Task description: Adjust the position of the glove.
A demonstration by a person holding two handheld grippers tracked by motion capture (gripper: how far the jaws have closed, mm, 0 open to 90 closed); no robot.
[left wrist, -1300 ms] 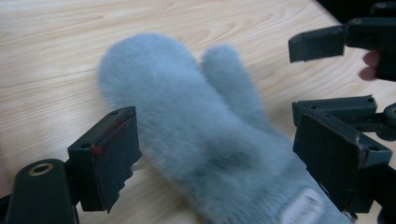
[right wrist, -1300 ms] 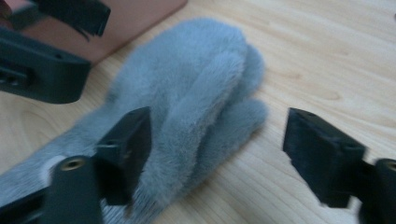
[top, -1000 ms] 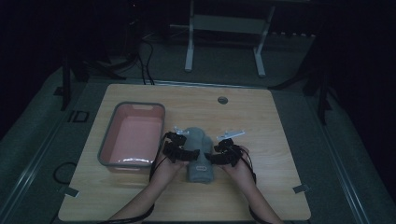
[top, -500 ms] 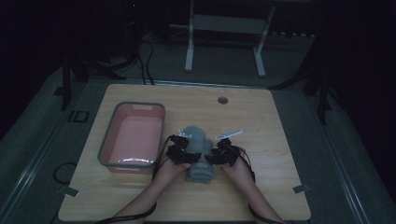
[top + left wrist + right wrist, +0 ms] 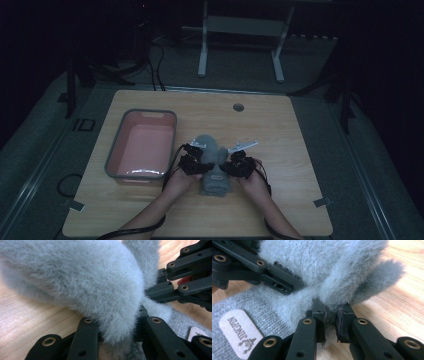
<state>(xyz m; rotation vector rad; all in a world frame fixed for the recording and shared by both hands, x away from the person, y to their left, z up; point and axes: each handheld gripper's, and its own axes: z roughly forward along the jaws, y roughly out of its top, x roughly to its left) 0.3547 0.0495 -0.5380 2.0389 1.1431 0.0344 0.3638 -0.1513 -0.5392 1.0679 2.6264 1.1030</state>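
A grey fuzzy glove [image 5: 206, 145] lies in the middle of the wooden table [image 5: 290, 130], its knitted cuff [image 5: 214, 184] toward the near edge. My left gripper [image 5: 198, 163] is shut on the glove's left side, and thick fur [image 5: 82, 282] bulges between and over its jaws [image 5: 117, 325]. My right gripper [image 5: 229, 164] is shut on the right side, pinching a fold of fur [image 5: 324, 262] between its pads [image 5: 331, 315]. The two grippers face each other closely, and the left one's black links [image 5: 249, 265] show beyond the fur. The cuff carries a white label [image 5: 239, 332].
A pink basin [image 5: 142, 145] with a grey rim stands left of the glove, close to my left hand. A small round grommet [image 5: 238, 107] sits at the table's far edge. A white stand [image 5: 240, 40] stands on the floor beyond the table.
Both grippers have closed in toward each other on the glove and shifted slightly toward the near edge. The glove looks more bunched between them.
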